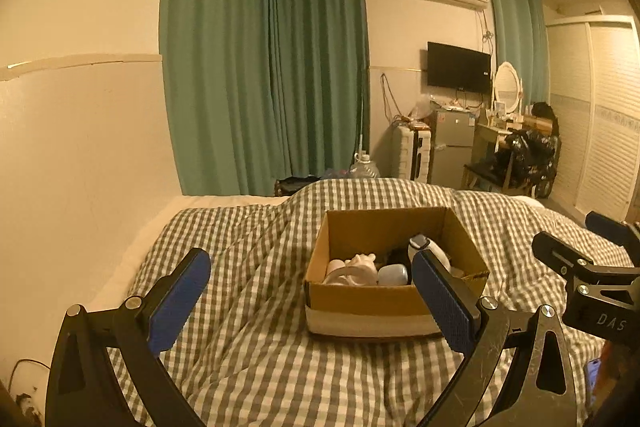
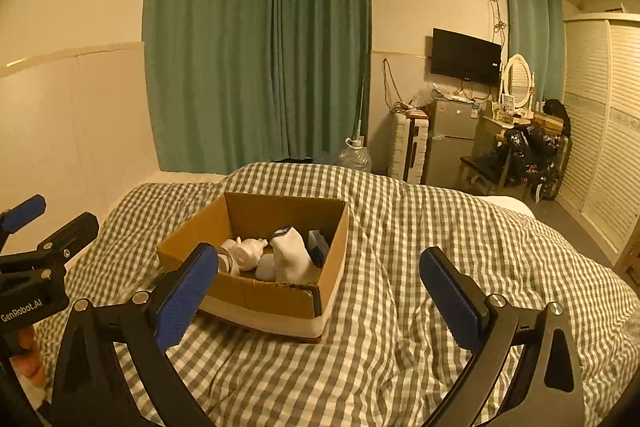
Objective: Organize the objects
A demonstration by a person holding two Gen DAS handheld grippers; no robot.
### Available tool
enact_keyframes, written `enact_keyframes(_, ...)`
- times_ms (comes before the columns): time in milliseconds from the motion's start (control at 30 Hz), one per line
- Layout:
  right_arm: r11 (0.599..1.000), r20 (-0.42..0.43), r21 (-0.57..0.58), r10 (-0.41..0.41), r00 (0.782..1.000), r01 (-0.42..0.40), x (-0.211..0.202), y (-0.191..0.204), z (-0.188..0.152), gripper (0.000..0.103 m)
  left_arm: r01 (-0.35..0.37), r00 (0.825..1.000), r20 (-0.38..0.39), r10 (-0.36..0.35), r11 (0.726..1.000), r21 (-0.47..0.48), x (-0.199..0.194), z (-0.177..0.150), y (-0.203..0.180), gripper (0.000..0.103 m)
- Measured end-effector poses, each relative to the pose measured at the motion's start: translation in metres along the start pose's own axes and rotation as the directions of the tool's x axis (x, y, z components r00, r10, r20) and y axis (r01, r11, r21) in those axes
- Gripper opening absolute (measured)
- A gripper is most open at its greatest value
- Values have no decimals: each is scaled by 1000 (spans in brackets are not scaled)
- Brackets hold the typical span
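Note:
An open cardboard box point(image 1: 360, 301) point(image 2: 280, 297) sits on the checked bedspread point(image 1: 248, 347) point(image 2: 400, 307). Inside lie a white sock point(image 2: 294, 259), a white figurine point(image 1: 358, 269) point(image 2: 248, 251), a pale blue item point(image 1: 393, 275) and a dark blue item point(image 2: 318, 247). My left gripper point(image 1: 312, 301) is open and empty, held above the bed just before the box. My right gripper point(image 2: 320, 297) is open and empty, near the box's front right corner. Each gripper shows at the edge of the other's view, the right one point(image 1: 592, 267) and the left one point(image 2: 36, 251).
The bed meets the wall point(image 1: 80, 167) on the left. Green curtains point(image 1: 264, 67) hang behind. Beyond the bed's foot stand a water jug point(image 2: 356, 157), a suitcase point(image 2: 410, 147), a small fridge point(image 2: 450, 139), a cluttered dressing table point(image 2: 520, 131) and a wardrobe point(image 2: 608, 115).

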State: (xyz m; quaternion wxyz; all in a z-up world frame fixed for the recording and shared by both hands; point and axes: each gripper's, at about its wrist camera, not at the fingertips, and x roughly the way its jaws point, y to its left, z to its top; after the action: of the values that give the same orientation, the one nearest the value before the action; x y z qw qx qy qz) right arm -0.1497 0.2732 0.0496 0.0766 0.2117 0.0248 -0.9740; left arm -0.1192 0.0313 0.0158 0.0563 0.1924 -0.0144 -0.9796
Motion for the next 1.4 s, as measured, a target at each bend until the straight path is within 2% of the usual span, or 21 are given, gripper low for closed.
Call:
enact_keyframes(267,1000,-7,-13,-20,1000,20,0,1,-6,101,0,1000,-10,0,1000,0,1,-2,1,103)
enact_keyframes(800,1000,-8,-7,-6,1000,6,-4,6,-7,101,21,999,-32,-21,1000,9,1,-5,-3,103)
enact_keyframes(1400,1000,-14,-5,-3,1000,3,-2,10,-8,101,8,999,-45,-9,1000,-4,0,-6,0,103)
